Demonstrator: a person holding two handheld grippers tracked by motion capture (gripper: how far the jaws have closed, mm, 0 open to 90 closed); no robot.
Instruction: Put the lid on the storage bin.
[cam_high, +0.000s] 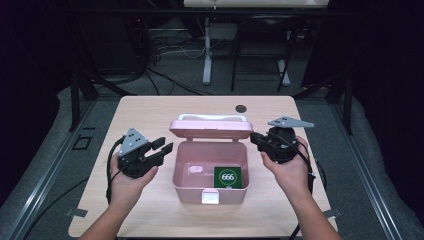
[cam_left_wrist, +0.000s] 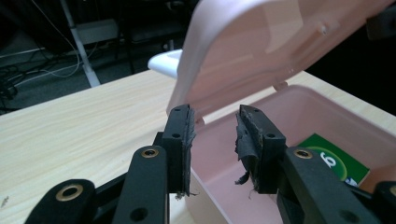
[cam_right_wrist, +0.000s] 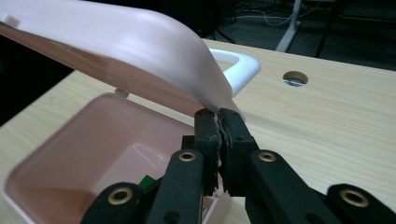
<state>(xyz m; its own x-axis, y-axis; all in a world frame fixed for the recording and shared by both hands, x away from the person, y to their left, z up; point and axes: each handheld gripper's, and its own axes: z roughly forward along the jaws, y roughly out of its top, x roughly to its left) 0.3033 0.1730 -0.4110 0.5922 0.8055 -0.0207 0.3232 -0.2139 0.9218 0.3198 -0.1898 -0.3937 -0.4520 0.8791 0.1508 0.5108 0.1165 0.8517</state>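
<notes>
Item: pale pink plastic box, centre of light wood table, hinged pink lid half raised, long axis across the table.
Contents: green card, front-right of box floor.
R gripper: jaws closed on lid's right corner, prob. pinching the rim.
L gripper: jaws part open, nothing between, just left of box wall.
Nearer lid: R; lid slopes up and leftward from it.

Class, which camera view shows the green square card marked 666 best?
The high view: the green square card lies whole and readable inside the pink plastic box. The left gripper view shows a corner; the right gripper view just a sliver.
</notes>
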